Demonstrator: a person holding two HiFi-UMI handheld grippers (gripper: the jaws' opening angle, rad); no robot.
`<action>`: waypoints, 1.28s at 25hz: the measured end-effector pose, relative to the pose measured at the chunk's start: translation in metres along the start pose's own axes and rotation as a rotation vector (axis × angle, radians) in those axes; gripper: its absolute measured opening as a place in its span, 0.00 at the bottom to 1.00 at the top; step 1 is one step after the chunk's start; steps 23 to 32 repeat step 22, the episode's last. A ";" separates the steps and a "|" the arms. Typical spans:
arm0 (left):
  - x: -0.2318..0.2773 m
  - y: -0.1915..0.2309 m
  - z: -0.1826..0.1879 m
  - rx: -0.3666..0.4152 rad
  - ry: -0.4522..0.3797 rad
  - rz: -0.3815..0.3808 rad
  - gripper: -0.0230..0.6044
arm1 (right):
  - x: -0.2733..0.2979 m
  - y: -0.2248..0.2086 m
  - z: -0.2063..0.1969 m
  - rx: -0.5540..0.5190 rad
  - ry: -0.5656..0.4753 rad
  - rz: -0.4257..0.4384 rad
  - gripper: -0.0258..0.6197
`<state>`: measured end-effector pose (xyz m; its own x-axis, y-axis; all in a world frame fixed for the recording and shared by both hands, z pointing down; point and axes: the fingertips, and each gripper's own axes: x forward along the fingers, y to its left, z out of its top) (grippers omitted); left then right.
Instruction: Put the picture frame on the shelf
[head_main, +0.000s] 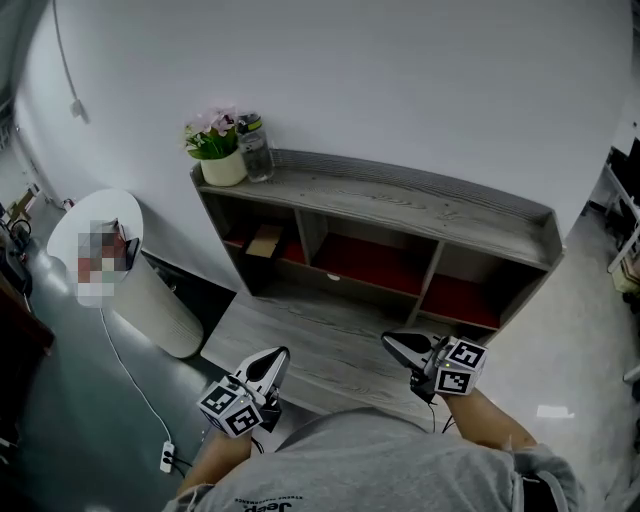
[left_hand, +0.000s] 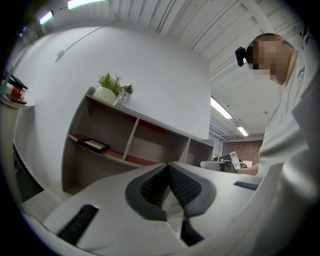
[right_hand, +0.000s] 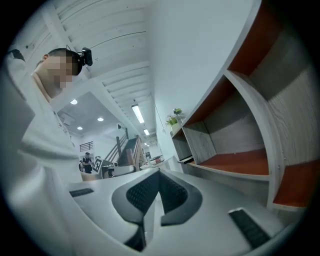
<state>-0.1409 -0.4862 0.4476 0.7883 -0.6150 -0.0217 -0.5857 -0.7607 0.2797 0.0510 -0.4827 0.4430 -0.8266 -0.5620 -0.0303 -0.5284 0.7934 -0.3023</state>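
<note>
The picture frame (head_main: 265, 241) lies flat on the red floor of the left compartment of the grey wooden shelf (head_main: 400, 205); in the left gripper view the frame (left_hand: 94, 145) shows as a dark flat rectangle. My left gripper (head_main: 278, 356) hangs low in front of the shelf, close to my body, shut with nothing between its pads (left_hand: 167, 167). The right gripper (head_main: 392, 342) is held at the same height to the right, also shut and empty (right_hand: 159, 174). Neither gripper touches the frame or the shelf.
A white pot of pink flowers (head_main: 222, 160) and a clear bottle (head_main: 256, 150) stand on the shelf top at its left end. A white round bin (head_main: 165, 300) stands left of the shelf. A cable runs to a power strip (head_main: 167, 457) on the floor.
</note>
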 end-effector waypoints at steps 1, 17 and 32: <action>0.002 0.001 0.001 -0.001 -0.002 -0.002 0.06 | 0.001 0.000 -0.001 -0.008 0.009 -0.001 0.03; -0.002 0.016 0.004 -0.007 -0.015 0.000 0.06 | 0.018 0.006 -0.005 -0.057 0.060 0.013 0.03; -0.002 0.018 0.002 -0.014 -0.014 0.002 0.06 | 0.021 0.006 -0.006 -0.061 0.070 0.021 0.03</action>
